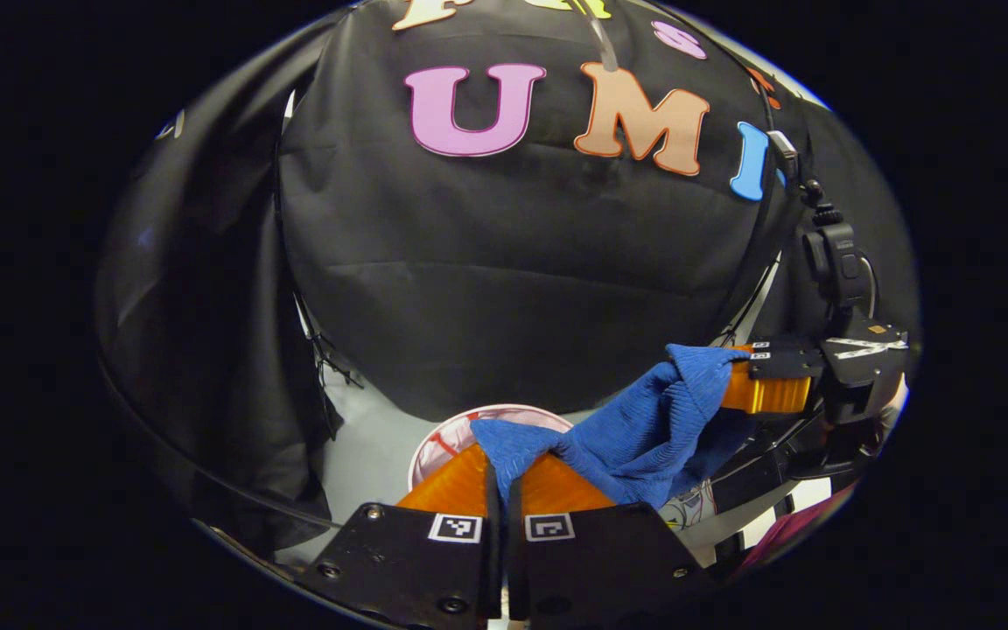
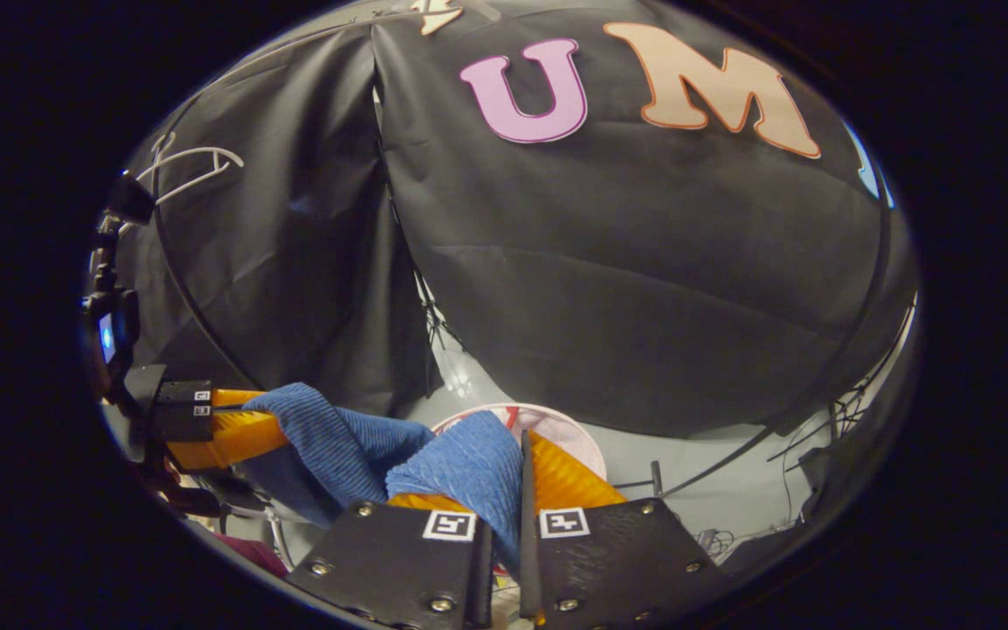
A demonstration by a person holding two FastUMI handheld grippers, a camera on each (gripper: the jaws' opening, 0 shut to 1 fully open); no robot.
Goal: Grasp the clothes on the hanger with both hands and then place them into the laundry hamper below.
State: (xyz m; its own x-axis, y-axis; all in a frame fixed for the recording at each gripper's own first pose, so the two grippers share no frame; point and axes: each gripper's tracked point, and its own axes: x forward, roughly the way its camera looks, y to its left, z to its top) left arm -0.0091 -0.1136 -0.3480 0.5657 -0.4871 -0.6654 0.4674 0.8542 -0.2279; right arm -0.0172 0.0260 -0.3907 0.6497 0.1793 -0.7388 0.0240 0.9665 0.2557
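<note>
Blue ribbed garment, slung in the air between the two grippers, above and in front of the laundry hamper, whose round pale rim shows behind the cloth against the light floor. Left gripper view: the left gripper has its two fingers drawn together on one bunched corner of the garment, the cloth spilling over the fingertips on the side away from the hamper's visible rim. The garment rises from there to the right gripper, farther from the hamper, whose fingers are likewise clamped on the opposite end of the cloth. Right gripper view: the right gripper pinches a fold of the garment between closed fingers, directly in front of the hamper; the cloth sags and climbs to the left gripper, which grips its far end, off to the side of the hamper. A white hanger sits high above the hamper, against the black wall cloth.
</note>
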